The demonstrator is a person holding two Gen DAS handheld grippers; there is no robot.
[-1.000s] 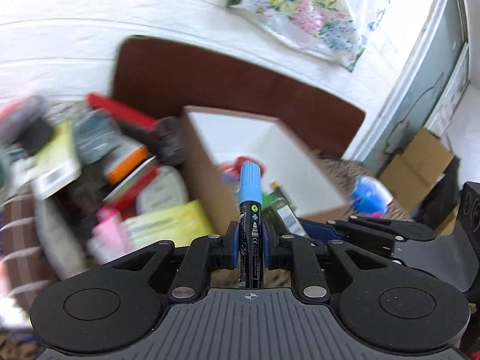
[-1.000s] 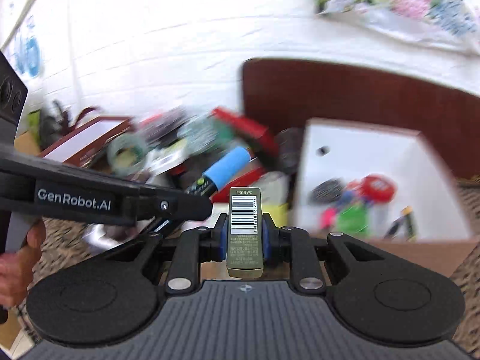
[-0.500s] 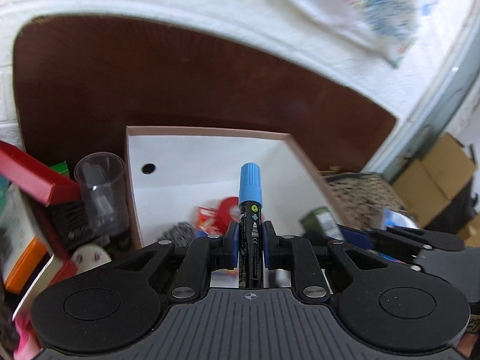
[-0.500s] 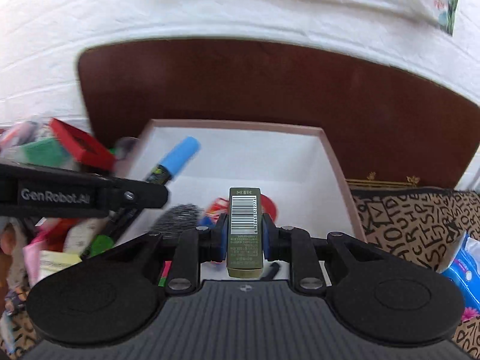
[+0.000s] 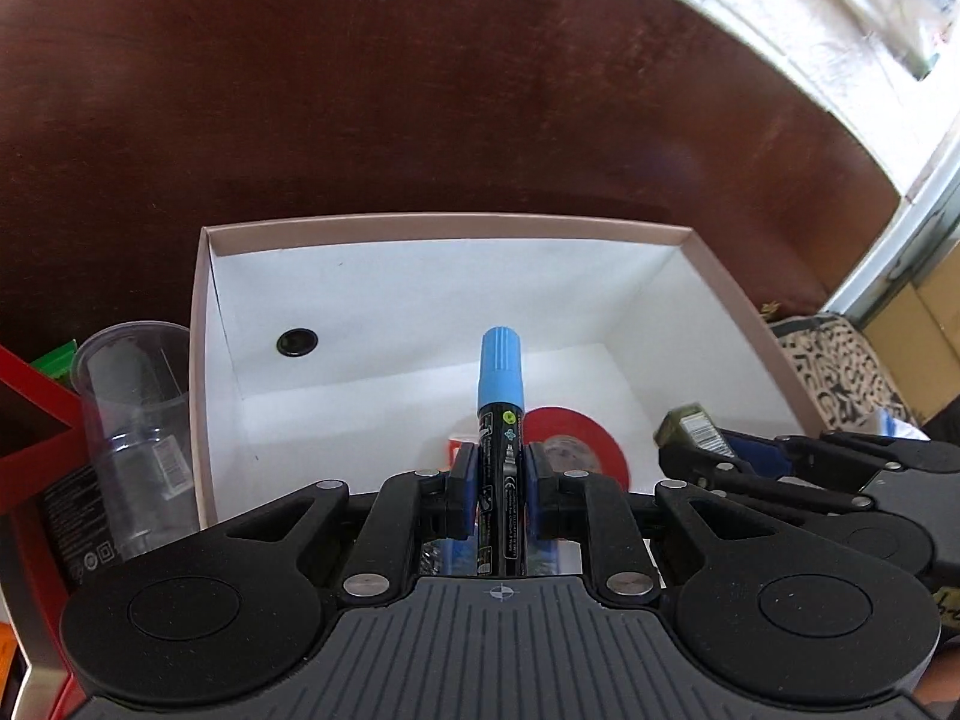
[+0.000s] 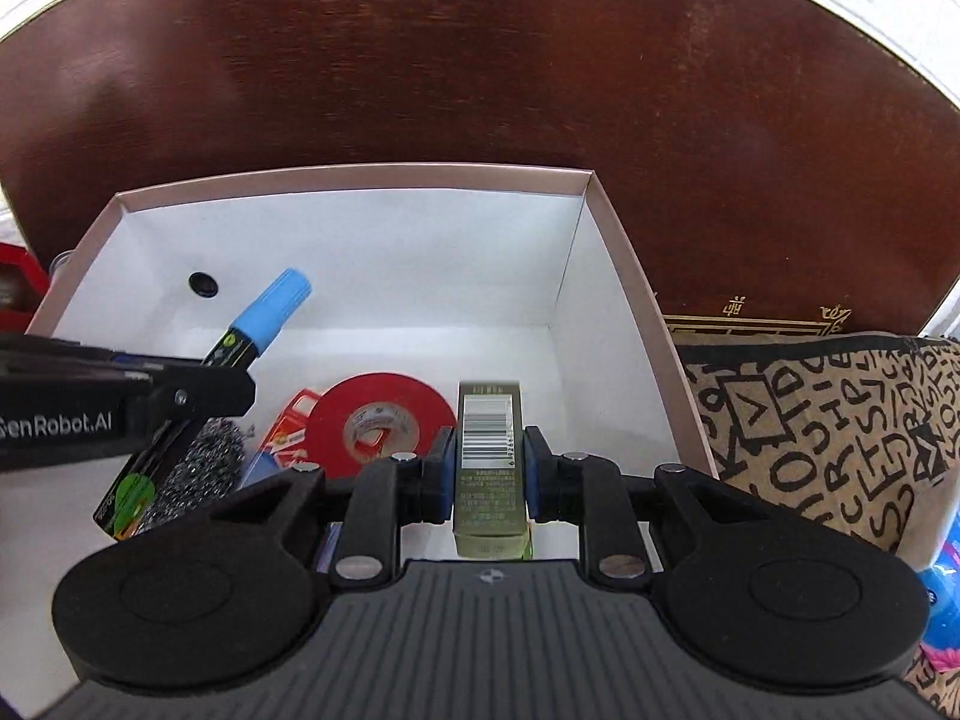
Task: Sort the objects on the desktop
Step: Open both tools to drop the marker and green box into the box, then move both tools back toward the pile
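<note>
Dark brown wooden board backs the white open cardboard box. Left gripper jaws have just been opening around the light, stiff blue-capped black marker; right gripper pinches the rigid olive-green carton mid-body above the box.

We note: box white inside, pinkish rim; within it red tape; marker black, blue-capped; tan black-lettered cloth beside.

Sitting open-topped against the headboard: a cardboard box. Lying inside on its floor: a tape roll centrally, a steel scourer to its left. Standing just left of the box: a plastic cup. Lying just right of it: a lettered pouch.
</note>
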